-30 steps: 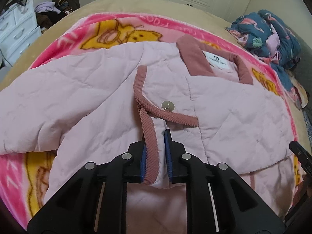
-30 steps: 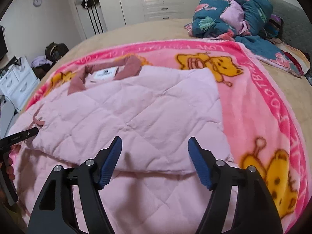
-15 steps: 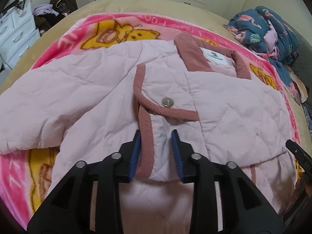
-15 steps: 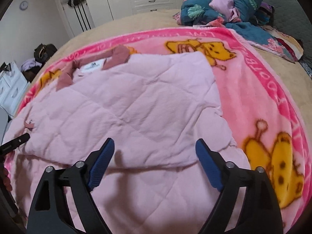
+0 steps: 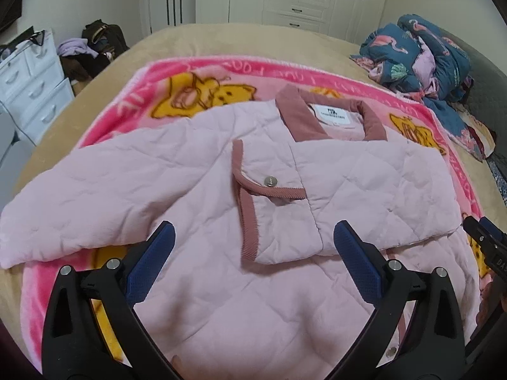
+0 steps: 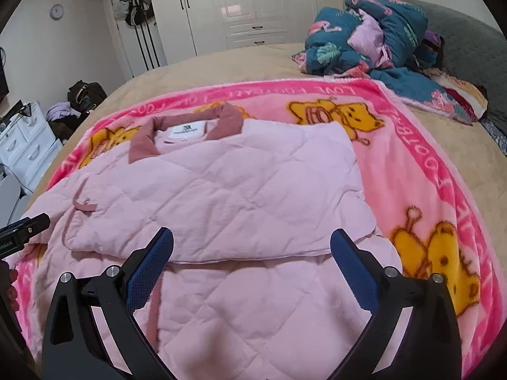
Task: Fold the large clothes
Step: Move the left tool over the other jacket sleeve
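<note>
A pink quilted jacket (image 5: pixel 202 190) with a dusty-rose corduroy collar (image 5: pixel 298 117) lies on a pink cartoon-bear blanket (image 5: pixel 133 95) on the bed. Its right sleeve is folded across the chest, with the corduroy-trimmed cuff (image 5: pixel 250 218) and a metal snap (image 5: pixel 270 181) on top. Its left sleeve (image 5: pixel 63 209) lies spread out to the left. My left gripper (image 5: pixel 253 256) is open and empty above the cuff. My right gripper (image 6: pixel 252 261) is open and empty above the jacket's (image 6: pixel 221 190) folded sleeve edge. The collar shows in the right wrist view (image 6: pixel 190 126) too.
A heap of blue flamingo-print bedding (image 5: pixel 421 53) lies at the bed's far right; it also shows in the right wrist view (image 6: pixel 374 38). White drawers (image 5: pixel 28 76) and bags (image 5: pixel 95 44) stand left of the bed. White wardrobes (image 6: pixel 253 6) line the far wall.
My left gripper opened, let go of the sleeve cuff and drew back; the cuff now lies on the jacket's chest. My right gripper stayed open and drew back a little.
</note>
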The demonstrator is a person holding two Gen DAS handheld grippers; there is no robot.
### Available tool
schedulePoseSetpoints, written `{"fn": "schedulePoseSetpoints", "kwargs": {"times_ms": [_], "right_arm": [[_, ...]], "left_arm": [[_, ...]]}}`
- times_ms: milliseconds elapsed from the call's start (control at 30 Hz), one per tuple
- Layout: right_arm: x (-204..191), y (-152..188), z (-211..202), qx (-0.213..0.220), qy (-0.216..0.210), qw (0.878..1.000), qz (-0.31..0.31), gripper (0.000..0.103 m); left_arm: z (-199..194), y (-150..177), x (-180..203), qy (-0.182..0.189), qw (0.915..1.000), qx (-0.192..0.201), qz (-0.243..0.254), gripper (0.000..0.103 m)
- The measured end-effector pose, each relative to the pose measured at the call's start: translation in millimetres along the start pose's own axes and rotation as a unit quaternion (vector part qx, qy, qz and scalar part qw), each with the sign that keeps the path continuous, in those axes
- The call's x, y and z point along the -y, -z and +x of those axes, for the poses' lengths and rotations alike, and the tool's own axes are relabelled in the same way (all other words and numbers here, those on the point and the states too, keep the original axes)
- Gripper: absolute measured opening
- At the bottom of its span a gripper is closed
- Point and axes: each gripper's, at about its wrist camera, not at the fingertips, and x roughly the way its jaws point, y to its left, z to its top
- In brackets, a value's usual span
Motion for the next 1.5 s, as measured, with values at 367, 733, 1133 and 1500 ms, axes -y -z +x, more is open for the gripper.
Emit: {"fn": "schedulePoseSetpoints", "kwargs": {"times_ms": [367,733,1133,1500], "right_arm": [[-39,-2,-24,0.015,-0.017,1.000,-0.018,0.099],[-89,-8,-34,0.037,-0.042,0.998,-0.040,0.099],[-148,-9,-25,0.036,-0.076,0.994,-0.064,0.099],[-212,-7,-9,0.019,-0.112,0.988,-0.107,0.099]], "left_arm": [[-31,7,-38,-0.044,0.9978,0.030,-0.039,0.094],[-46,17,-84,-0.093,0.9916,0.059,-0.067,0.094],[-46,21,-125,-0.095,0.9890,0.059,-0.097,0.094],[-47,31,-193,-0.139,0.9748,0.053,-0.166,0.094]]}}
